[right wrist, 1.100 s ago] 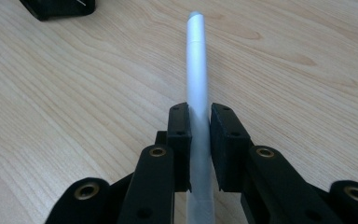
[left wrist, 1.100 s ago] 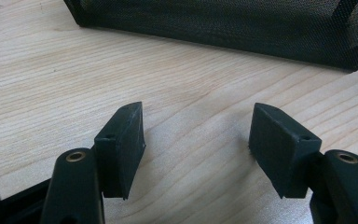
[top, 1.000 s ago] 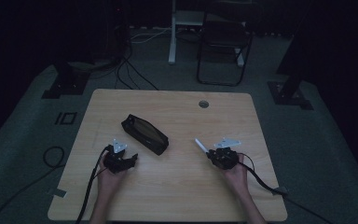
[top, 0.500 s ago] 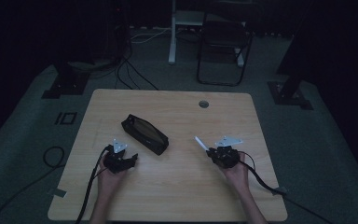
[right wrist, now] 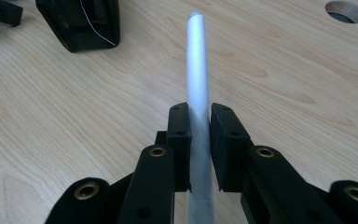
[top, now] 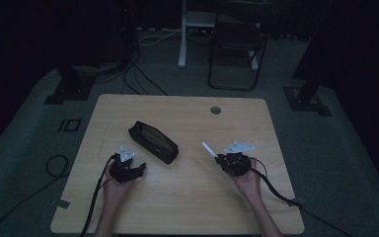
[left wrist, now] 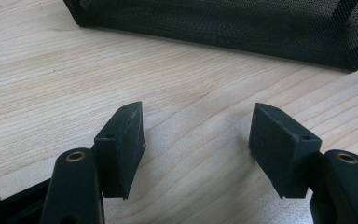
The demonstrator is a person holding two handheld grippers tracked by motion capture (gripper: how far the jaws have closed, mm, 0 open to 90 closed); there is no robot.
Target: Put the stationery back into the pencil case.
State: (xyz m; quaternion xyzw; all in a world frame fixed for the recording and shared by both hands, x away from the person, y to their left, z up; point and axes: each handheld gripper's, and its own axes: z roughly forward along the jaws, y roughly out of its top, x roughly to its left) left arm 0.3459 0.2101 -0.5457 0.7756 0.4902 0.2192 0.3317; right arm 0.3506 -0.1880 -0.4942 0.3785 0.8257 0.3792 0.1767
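high view: a wooden table (top: 187,207) stands on a dim grey floor, with a chair (top: 237,54) beyond it at 12 o'clock. a black pouch (top: 153,141) lies slantwise a little left of the table's middle. the left gripper (top: 128,169) sits at 7 o'clock from the pouch, just beside it, held by the left hand (top: 114,183). the right gripper (top: 231,161) sits well apart at 4 o'clock from the pouch, held by the right hand (top: 249,181), and a white pen (top: 208,149) sticks out of it toward 10 o'clock. a round hole (top: 215,109) is in the table near the far edge.

left gripper view: the jaws stand wide apart with only bare wood between them. the pouch's (left wrist: 223,23) mesh side runs across at 12 o'clock, near the jaw tips but not touching.

right gripper view: the jaws are closed on the pen (right wrist: 198,93), which points to 12 o'clock above the wood. the pouch's end (right wrist: 81,23) is at 10 o'clock, the hole (right wrist: 346,11) at 2 o'clock.
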